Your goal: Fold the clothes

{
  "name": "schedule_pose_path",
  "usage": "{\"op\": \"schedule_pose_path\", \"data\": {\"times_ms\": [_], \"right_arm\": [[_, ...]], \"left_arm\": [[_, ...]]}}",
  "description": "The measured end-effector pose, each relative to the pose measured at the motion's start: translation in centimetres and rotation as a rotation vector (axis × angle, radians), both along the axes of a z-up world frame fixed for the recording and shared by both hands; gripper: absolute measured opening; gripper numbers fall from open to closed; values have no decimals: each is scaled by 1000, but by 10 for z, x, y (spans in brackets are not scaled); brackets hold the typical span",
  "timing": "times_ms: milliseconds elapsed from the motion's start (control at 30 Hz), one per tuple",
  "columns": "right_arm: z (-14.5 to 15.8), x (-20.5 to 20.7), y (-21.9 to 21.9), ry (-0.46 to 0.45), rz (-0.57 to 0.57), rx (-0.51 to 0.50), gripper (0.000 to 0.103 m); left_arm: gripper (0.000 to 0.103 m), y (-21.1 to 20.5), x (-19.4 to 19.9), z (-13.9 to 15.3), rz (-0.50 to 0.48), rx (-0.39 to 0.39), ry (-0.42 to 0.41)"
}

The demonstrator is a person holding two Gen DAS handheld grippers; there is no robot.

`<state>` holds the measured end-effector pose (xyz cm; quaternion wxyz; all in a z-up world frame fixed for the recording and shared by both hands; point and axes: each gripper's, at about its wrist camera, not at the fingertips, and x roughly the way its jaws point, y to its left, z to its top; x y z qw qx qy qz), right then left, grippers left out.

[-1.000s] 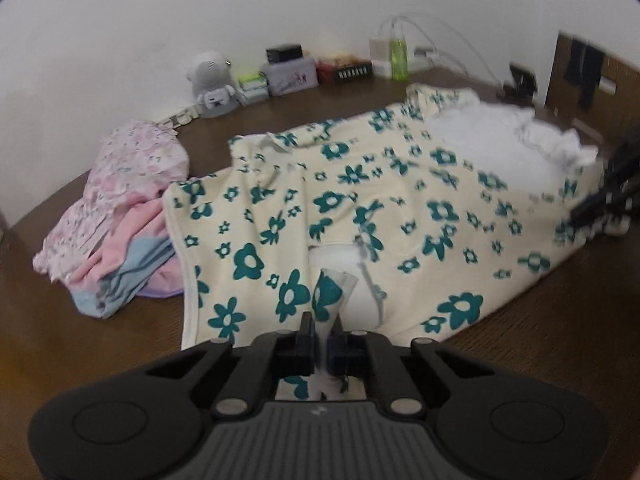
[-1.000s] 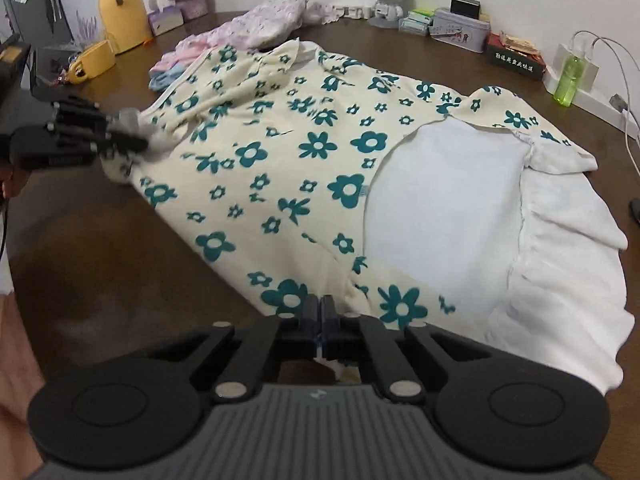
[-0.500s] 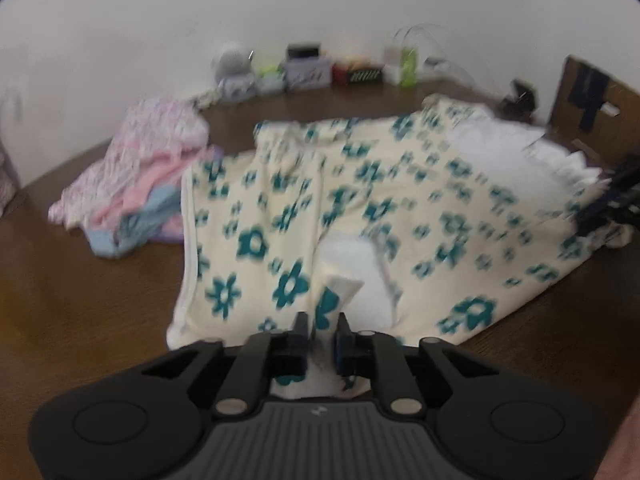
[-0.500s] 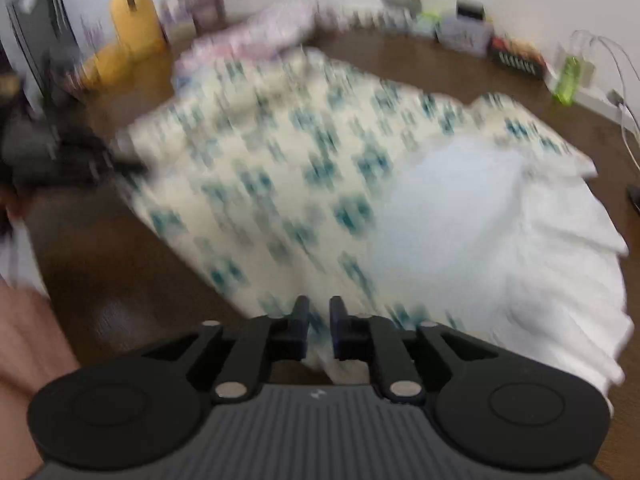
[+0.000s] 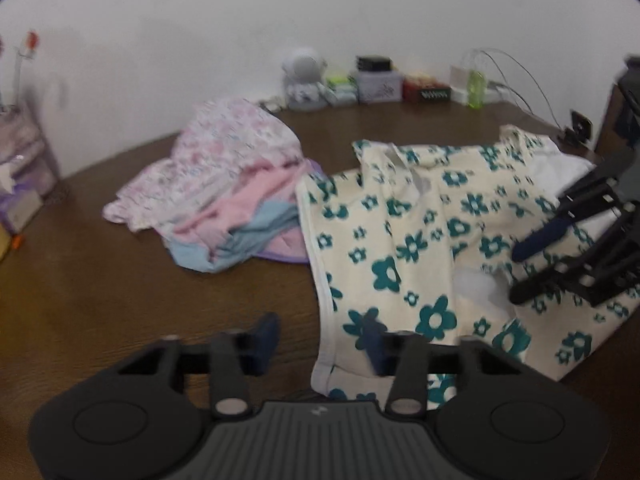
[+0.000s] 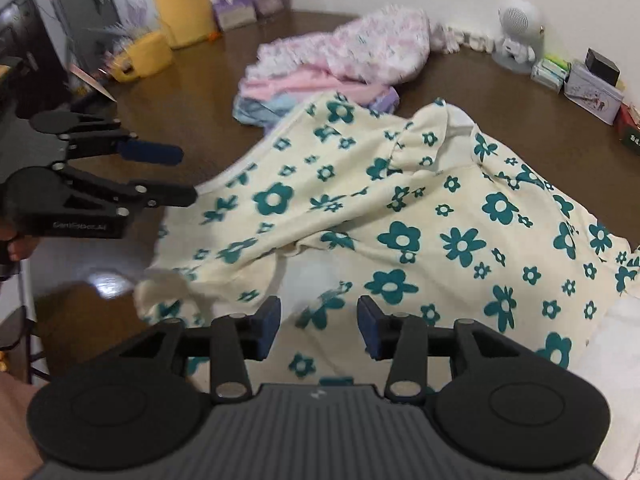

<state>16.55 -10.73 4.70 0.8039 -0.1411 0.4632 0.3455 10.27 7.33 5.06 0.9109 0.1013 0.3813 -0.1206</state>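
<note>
- both sets of tongs have just been opening, and each has let go of the flowered garment (image 6: 400, 216); a second ago each pinched an edge of it.
- our left tongs (image 5: 320, 340) now stand apart, one pad over the bare brown surface (image 5: 120, 280) and the other over the garment's white-bound edge, with nothing pressed between them.
- our right tongs (image 6: 318, 326) stand wider, poised above the cloth with the print showing through the gap; no fabric is clamped.
- the garment lies on the surface with one part doubled over the rest and a pale lining showing at its near side, so we judge that one fold has just been laid down and released.
- it sits just beside the heap of pink and blue clothes (image 5: 224, 200), touching or nearly touching its purple edge.
- seen from the right wrist, our left tongs come in from the left, pointing toward the garment's near corner and angled downward, just short of the cloth.
- seen from the left wrist, our right tongs reach in from the right and hover over the garment's far half.
- we judge the next fold needs fresh grips on the new edge; the rumpled corner by the left tongs may need smoothing.
</note>
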Motion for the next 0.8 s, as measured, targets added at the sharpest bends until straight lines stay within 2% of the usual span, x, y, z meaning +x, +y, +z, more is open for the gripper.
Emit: {"op": "schedule_pose_path", "data": {"times_ms": [67, 133, 233, 400, 600, 667, 733, 800], "right_arm": [[-3, 1, 5, 3, -11, -24, 37], [-6, 1, 6, 12, -22, -33, 11], [-4, -5, 3, -5, -3, -39, 6], [12, -28, -7, -32, 86, -25, 5], [1, -47, -8, 3, 166, -69, 8], [10, -42, -12, 2, 151, -27, 13], [21, -36, -12, -20, 148, 7, 32], [30, -31, -4, -63, 176, 14, 33]], "left_arm": [[18, -2, 1, -7, -44, 8, 5], [14, -8, -2, -14, -84, 36, 3], [14, -9, -2, -21, -81, 53, -1], [14, -3, 0, -24, -21, 52, -9], [14, -2, 0, -23, 4, 34, -9], [14, -3, 0, -23, 9, 36, -8], [14, -3, -2, -22, 14, 40, -8], [15, -3, -4, -20, 21, 40, -17]]}}
